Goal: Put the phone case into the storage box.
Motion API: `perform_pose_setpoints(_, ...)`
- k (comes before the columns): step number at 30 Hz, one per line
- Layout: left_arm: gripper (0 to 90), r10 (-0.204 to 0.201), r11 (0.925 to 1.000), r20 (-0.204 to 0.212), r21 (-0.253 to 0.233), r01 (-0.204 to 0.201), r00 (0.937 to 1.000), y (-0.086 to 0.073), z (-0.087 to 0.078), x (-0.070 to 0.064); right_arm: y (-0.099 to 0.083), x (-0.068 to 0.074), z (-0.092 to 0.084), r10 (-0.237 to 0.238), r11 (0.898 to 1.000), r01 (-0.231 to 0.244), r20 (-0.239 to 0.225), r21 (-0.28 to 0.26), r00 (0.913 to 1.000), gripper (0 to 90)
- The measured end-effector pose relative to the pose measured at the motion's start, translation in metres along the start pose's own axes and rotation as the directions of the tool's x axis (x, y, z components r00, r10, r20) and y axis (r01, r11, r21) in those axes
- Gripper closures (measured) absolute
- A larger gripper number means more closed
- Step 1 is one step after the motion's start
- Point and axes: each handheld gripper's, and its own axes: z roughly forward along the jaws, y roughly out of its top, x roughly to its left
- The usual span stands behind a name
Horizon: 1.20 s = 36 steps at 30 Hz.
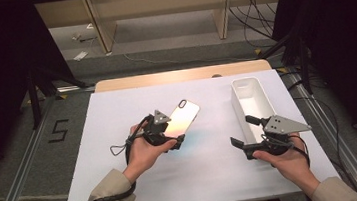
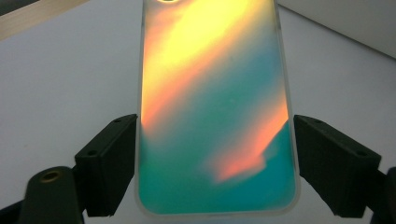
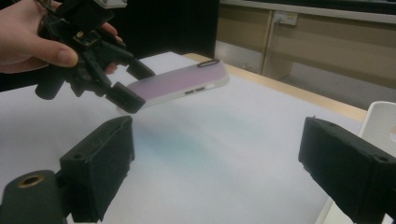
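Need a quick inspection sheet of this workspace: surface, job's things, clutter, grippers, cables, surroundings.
Surface: white sheet covers the wooden table.
Job's things: iridescent phone case lifted off the sheet, held by its sides; long white bin stands at the right.
Clutter: nothing seen.
Grippers: left gripper clamped on the phone case; right gripper open, nothing between its jaws, beside the bin.
Cables: a black cable trails from the left gripper along the sleeve; loose cables on the floor beyond the table.
Surroundings: wooden shelving behind, dark curtains either side.

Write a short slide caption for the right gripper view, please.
Seen between the open right claw, the left claw holds an iridescent phone case above the white table.
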Motion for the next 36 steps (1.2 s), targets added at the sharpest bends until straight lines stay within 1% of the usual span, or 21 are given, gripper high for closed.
perform_pose_setpoints(5,17.1,0.005,1.0,0.001,-0.003,-0.005,1.0,-0.004,-0.002,0.0,0.003,0.002,0.004,-0.001,1.0,0.001,0.001,-0.007,1.0,12.0)
perform_pose_setpoints(13,17.1,0.016,0.9998,0.008,-0.014,-0.016,0.9998,-0.008,-0.008,-0.005,0.008,0.004,0.013,0.008,1.0,-0.008,0.0,-0.006,1.0,12.0)
perform_pose_setpoints(21,17.1,0.023,0.9996,0.015,-0.017,-0.023,0.9996,-0.013,-0.013,-0.007,0.014,0.005,0.03,0.017,1.0,-0.017,-0.004,-0.009,0.9999,12.3)
perform_pose_setpoints(29,17.1,0.036,0.9991,0.023,-0.02,-0.036,0.9991,-0.017,-0.016,-0.013,0.019,0.008,0.045,0.01,1.0,-0.01,-0.015,-0.004,0.9998,12.7)
perform_pose_setpoints(36,17.1,0.048,0.9986,0.027,-0.025,-0.047,0.9985,-0.018,-0.018,-0.017,0.022,0.007,0.055,0.025,1.0,-0.025,-0.021,0.002,0.9995,12.6)
